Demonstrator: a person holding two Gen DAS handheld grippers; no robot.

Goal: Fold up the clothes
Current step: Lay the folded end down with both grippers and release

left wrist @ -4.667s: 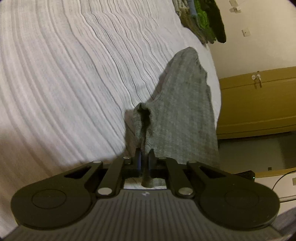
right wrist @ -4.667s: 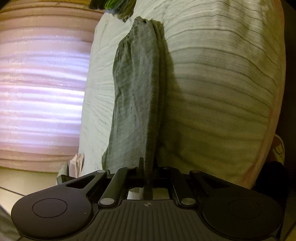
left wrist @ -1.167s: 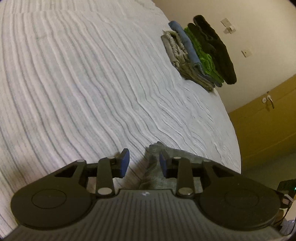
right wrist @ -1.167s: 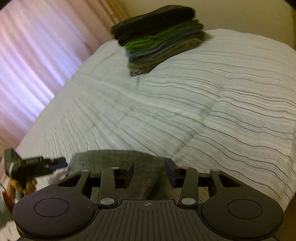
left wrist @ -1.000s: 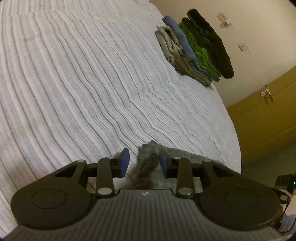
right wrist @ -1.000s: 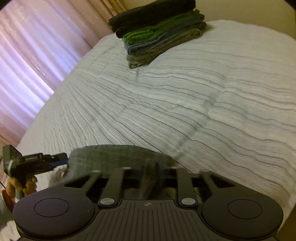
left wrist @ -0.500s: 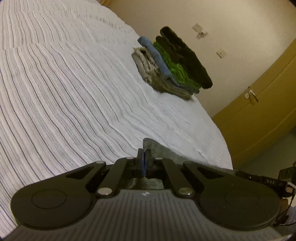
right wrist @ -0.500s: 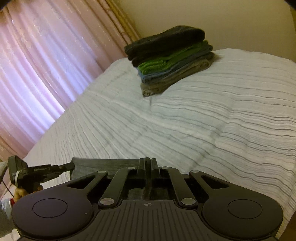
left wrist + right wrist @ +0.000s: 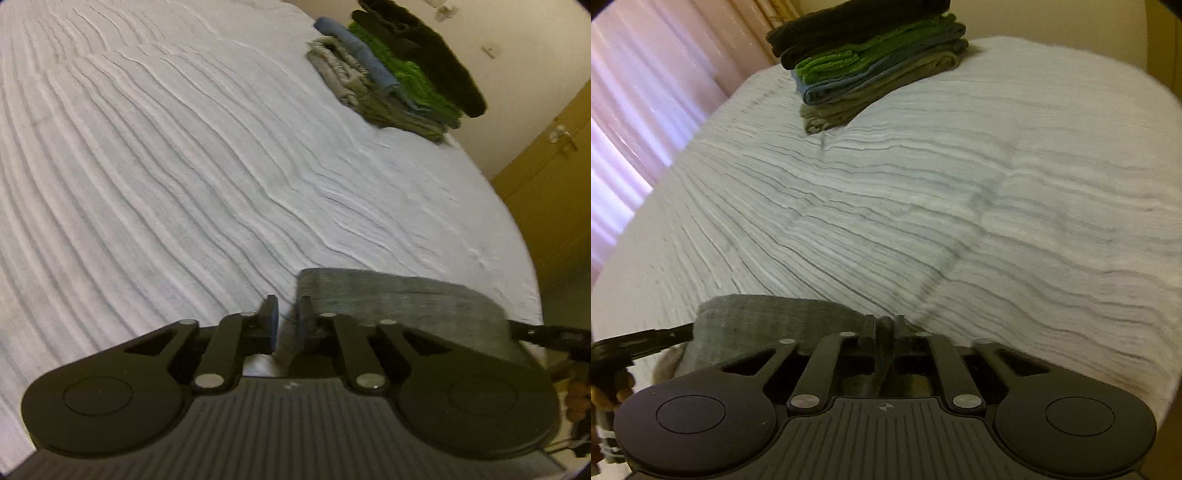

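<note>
1. A stack of folded clothes (image 9: 399,70) sits at the far corner of the bed with the white ribbed, grey-striped cover (image 9: 166,166): beige-grey at the bottom, then blue, bright green, and black on top.
2. Pink pleated curtains (image 9: 639,85) hang beyond the bed's left edge; a mustard-yellow cabinet door with a metal handle (image 9: 554,177) stands past its right edge.
3. The grey woven garment (image 9: 395,295), folded into a flat band, lies along the near edge of the bed, with nothing between it and the stack.
4. The left gripper (image 9: 286,321) has its fingers slightly parted around the garment's left end; contact looks loose, though blur makes this uncertain.
5. The right gripper (image 9: 884,332) is clenched on the garment's right end.
</note>
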